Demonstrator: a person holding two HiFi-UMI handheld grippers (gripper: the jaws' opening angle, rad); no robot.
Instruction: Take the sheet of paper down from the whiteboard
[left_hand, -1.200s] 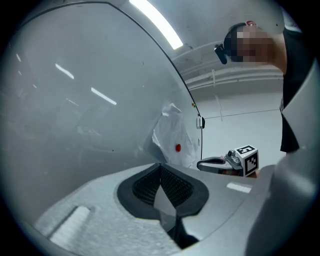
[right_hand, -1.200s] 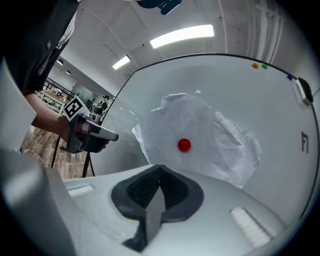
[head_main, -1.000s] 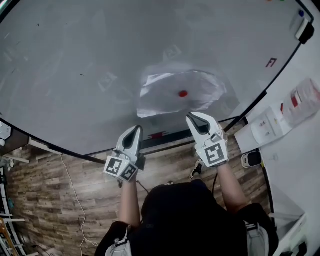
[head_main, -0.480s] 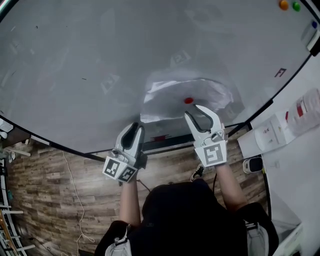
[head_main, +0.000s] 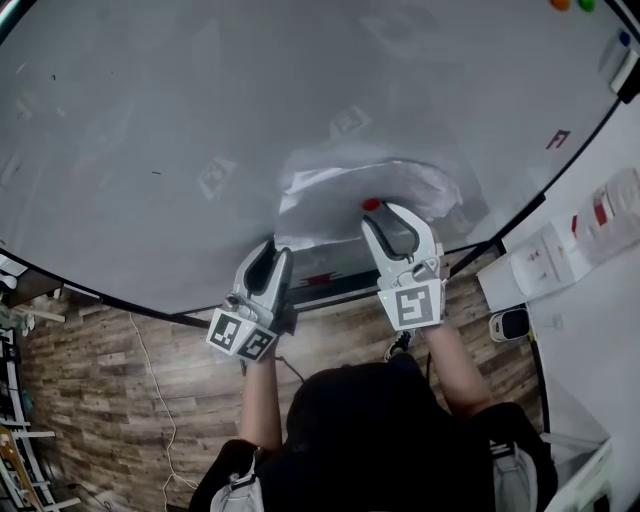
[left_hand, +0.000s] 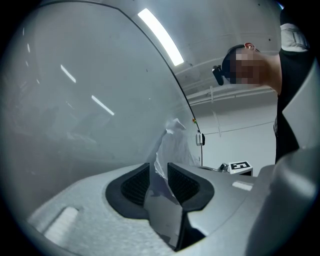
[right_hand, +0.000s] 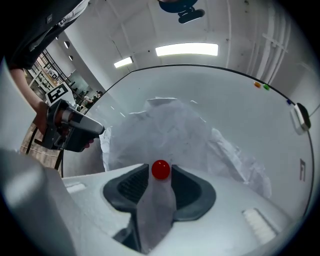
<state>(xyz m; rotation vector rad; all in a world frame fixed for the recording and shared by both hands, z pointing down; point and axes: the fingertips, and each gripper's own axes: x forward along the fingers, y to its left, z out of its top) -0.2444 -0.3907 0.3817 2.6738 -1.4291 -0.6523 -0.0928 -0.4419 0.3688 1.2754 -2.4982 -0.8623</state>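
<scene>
Sheet of paper (head_main: 330, 195) crumpled on whiteboard (head_main: 150, 100); red mark (head_main: 557, 139) unreadable.

2 forearms, the left (head_main: 258, 400) and the right (head_main: 455, 370), are held out in front of the body, roughly parallel, each ending in a pale grey two-jaw tool with black ribbed pads. The left gripper (head_main: 272, 256) is carried lower and tilted slightly upward, its black-and-white marker cube (head_main: 242, 336) turned toward the head. Its jaws are drawn close together, and the edge of a crumpled white sheet of paper (left_hand: 172, 145) seems to be pinched between the pads, though the contact is not seen sharply. The right gripper (head_main: 392, 216) is raised higher and pointed about level. Its jaws are opening, with a small round red magnet (right_hand: 160, 170) framed between the tips.
</scene>
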